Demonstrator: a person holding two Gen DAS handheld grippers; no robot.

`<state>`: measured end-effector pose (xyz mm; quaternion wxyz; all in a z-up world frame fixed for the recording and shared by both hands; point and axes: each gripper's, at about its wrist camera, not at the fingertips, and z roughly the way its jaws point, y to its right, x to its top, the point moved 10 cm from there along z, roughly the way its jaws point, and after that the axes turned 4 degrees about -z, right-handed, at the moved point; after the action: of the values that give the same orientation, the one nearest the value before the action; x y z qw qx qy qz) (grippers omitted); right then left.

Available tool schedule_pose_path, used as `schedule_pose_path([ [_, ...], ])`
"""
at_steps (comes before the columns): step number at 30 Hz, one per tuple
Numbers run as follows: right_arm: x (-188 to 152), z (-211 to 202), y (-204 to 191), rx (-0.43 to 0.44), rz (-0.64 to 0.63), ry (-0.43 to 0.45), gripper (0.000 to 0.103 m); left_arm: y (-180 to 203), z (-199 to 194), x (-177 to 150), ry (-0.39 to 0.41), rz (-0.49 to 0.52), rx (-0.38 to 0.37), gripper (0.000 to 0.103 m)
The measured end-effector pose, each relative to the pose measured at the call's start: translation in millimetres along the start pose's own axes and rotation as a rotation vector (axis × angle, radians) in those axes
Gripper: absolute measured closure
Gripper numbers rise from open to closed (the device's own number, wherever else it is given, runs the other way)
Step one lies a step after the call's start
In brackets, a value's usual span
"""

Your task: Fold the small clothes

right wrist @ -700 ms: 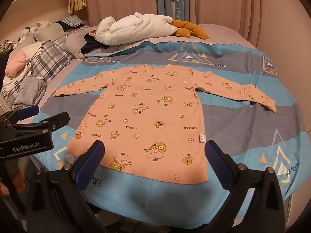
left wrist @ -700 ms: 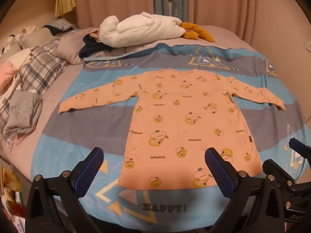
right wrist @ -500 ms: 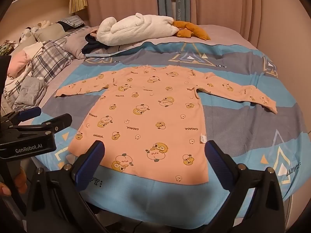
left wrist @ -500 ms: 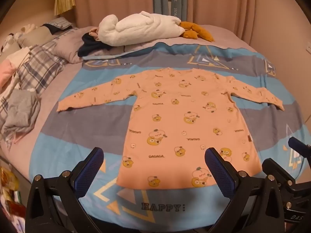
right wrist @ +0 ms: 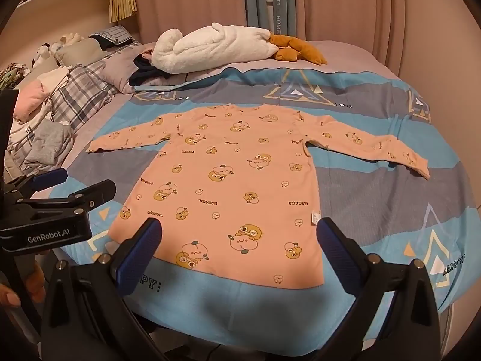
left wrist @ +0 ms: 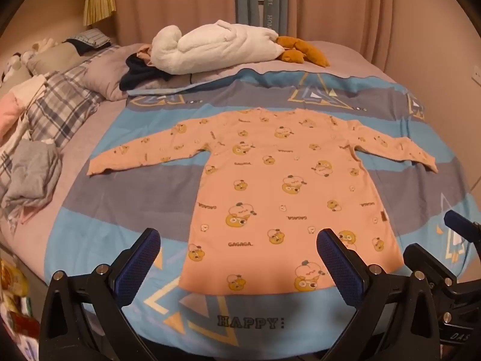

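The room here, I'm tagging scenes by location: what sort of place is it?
Most likely a home bedroom: a bed with a blue patterned quilt, a plaid pillow and a white plush toy at its head, and curtains behind. A peach long-sleeved top lies spread flat.

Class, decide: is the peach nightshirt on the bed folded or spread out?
Spread out. The peach nightshirt lies flat on the blue duvet, both sleeves extended sideways, no folds made.

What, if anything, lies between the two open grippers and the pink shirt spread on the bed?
Nothing visible. Only bare blanket separates the left gripper and right gripper from the shirt, which lies flat and uncovered.
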<state>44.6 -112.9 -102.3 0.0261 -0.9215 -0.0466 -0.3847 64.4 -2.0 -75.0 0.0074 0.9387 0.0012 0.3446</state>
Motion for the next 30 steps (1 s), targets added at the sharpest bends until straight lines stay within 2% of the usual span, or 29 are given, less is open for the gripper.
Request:
schedule_pose_path([
  [22,-7.6,2.8,7.6,0.004,0.000,0.005,0.000,5.0,-3.8,2.7,0.009,0.000,-0.002,0.000],
  [24,1.8,-5.3,-1.7,0.003,0.001,0.006,0.000,4.9,-3.9,2.8,0.009,0.002,-0.001,0.000],
  [30,-0.4,-3.7,0.3,0.004,0.001,0.006,0.000,4.7,-4.1,2.7,0.009,0.000,-0.003,0.000],
])
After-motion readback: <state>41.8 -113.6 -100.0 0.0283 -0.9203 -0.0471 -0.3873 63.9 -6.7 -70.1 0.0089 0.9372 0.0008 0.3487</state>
